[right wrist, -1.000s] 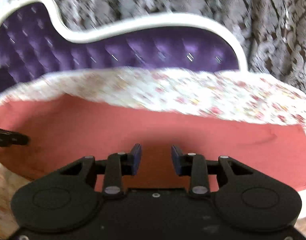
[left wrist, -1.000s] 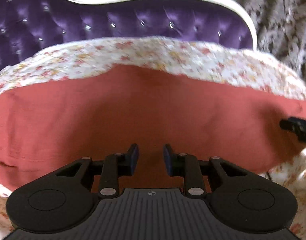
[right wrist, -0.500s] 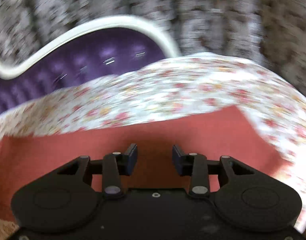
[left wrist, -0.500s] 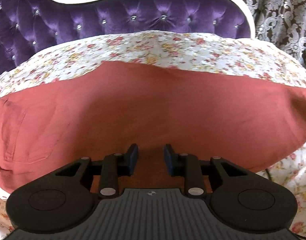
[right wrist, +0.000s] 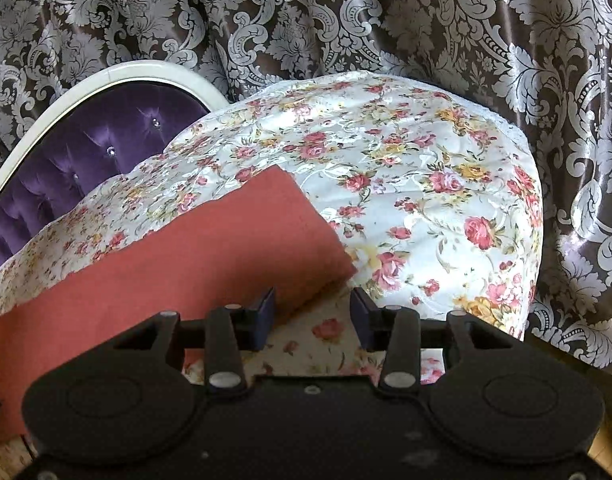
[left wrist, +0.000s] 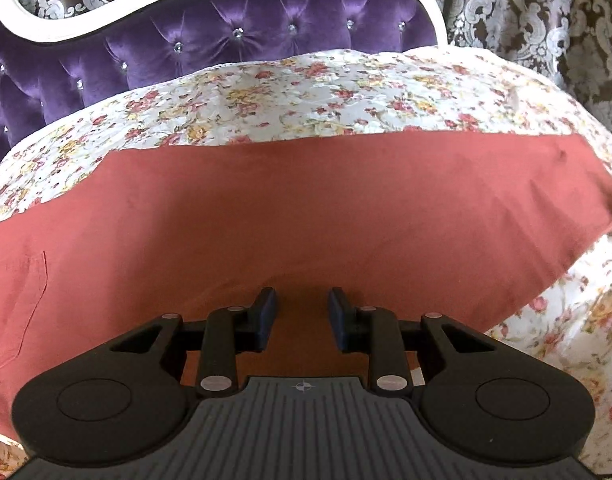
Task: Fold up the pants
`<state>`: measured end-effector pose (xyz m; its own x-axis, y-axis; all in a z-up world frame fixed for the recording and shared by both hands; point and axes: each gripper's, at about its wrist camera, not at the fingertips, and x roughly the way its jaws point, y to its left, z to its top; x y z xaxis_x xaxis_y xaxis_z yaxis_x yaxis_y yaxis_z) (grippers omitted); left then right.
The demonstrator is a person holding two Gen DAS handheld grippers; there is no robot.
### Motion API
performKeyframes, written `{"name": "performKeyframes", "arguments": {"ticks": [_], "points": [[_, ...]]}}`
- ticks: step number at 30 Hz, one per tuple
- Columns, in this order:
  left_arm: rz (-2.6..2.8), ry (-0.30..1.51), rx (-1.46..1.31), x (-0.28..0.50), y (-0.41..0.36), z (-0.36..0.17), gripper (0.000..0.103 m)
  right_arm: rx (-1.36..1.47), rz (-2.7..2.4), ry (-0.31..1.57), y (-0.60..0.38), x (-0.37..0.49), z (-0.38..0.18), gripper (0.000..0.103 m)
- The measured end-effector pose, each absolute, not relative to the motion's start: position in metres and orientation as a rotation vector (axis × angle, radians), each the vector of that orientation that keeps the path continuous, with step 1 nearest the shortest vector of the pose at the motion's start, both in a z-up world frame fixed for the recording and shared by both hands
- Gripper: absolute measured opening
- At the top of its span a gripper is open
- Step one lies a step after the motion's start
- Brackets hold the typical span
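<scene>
Rust-red pants (left wrist: 306, 208) lie flat and lengthwise across a floral bed sheet (left wrist: 306, 92); a pocket seam (left wrist: 22, 300) shows at their left end. My left gripper (left wrist: 302, 312) hovers over the pants' near edge, its blue pads apart with nothing pinched between them. In the right wrist view the pants (right wrist: 186, 264) end in a squared corner. My right gripper (right wrist: 311, 312) sits at that corner, jaws opening; its left pad is over the red cloth, and only the sheet (right wrist: 425, 180) shows in the gap.
A purple tufted headboard (left wrist: 226, 40) with a white frame runs behind the bed. A brown damask curtain (right wrist: 345, 20) hangs behind and to the right. The mattress edge drops off on the right, with wood floor (right wrist: 609, 452) below.
The right gripper has swung right along the pants to their far end, rolled, and its jaws have widened. The left gripper has slid sideways along the near edge; its gap is about the same.
</scene>
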<state>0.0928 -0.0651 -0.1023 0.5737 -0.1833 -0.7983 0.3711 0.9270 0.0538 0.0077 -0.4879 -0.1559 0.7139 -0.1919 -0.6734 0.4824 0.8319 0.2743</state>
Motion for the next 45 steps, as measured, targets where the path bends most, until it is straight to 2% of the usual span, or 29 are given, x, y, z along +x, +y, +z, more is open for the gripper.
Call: {"name": "performKeyframes", "arguments": {"ticks": [12,13,14,21,31,39,45], "points": [[-0.318,0.911,0.232,0.095,-0.070,-0.097,0.028,0.679,-0.330,0.570,-0.521,0.028,-0.165,0.048],[-0.325,0.911,0.222,0.096,-0.072,-0.095,0.028,0.686,-0.328,0.567,-0.522,0.030,-0.166,0.038],[-0.336,0.910,0.212,0.097,-0.074,-0.092,0.028,0.689,-0.318,0.577,-0.522,0.032,-0.167,0.011],[-0.458,0.870,0.219,0.122,-0.134,-0.080,0.028,0.651,-0.283,0.543,-0.515,0.037,-0.150,0.012],[-0.472,0.885,0.266,0.172,-0.195,-0.108,0.029,0.591,-0.235,0.502,-0.513,0.039,-0.114,0.012],[-0.460,0.905,0.186,0.148,-0.161,-0.088,0.029,0.508,-0.193,0.481,-0.485,0.051,-0.079,0.012],[-0.486,0.967,0.161,0.115,-0.119,-0.100,0.028,0.430,-0.110,0.456,-0.434,0.062,-0.044,0.012]]}}
